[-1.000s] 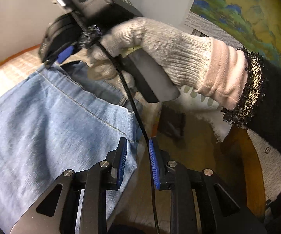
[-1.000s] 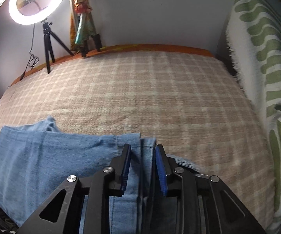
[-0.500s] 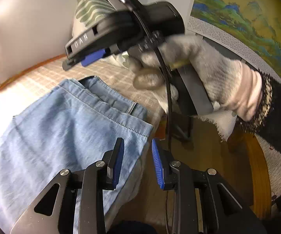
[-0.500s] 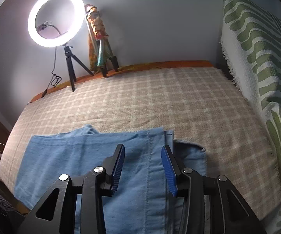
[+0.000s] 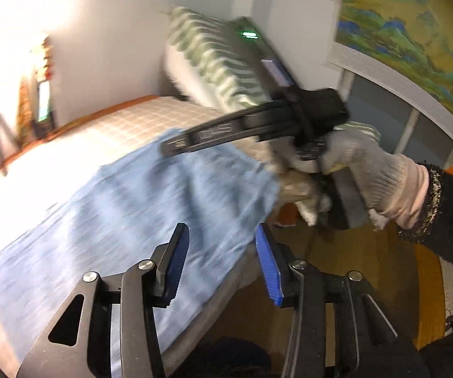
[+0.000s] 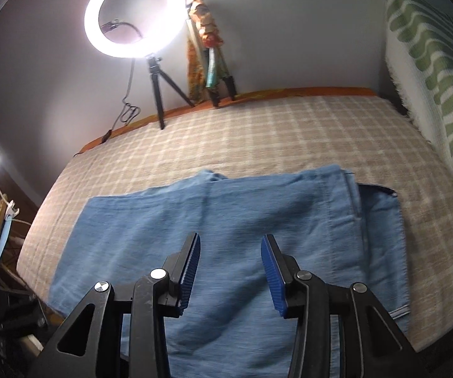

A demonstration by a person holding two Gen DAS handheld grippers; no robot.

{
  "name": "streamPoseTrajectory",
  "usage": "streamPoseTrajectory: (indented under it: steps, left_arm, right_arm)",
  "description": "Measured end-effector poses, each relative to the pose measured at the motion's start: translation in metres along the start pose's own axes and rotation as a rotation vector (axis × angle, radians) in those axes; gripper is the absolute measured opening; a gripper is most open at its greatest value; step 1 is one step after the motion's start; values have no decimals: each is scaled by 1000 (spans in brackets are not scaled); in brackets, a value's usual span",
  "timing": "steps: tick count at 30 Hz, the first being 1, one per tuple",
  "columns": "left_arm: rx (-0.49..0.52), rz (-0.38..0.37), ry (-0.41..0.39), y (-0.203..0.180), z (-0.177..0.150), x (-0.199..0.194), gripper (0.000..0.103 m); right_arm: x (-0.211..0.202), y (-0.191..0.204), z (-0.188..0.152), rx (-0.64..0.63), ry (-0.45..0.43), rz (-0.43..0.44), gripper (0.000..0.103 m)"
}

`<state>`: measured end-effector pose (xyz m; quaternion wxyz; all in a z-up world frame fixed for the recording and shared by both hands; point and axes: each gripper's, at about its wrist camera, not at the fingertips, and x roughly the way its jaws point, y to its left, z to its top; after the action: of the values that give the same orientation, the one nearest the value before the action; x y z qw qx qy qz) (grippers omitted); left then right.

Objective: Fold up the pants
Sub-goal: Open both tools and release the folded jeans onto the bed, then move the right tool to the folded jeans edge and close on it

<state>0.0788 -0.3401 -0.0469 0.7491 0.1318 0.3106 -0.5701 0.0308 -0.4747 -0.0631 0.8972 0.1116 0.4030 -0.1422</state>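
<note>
Jaws of both the left gripper (image 5: pixel 221 260) and right gripper (image 6: pixel 231 272) gape wide, empty, above folded pants (image 6: pixel 242 220).

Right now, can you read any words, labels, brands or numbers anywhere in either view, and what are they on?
None can be read.
Embossed marking on the side of the right hand-held gripper, seen from the left wrist view: too blurred to read.
Jeans, checked bedcover, ring light: no text visible.
</note>
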Motion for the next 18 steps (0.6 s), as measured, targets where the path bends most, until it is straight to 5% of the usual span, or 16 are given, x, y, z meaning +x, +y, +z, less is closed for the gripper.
streamPoseTrajectory:
  steps: [10,18]
  left_arm:
    - [-220,258,-25,95,-63,-48,43]
    - [-292,296,27,121,-113,-55,43]
  right_arm:
    - [27,80,6,-149,11,92,48]
    - [75,166,8,-315,77,167,48]
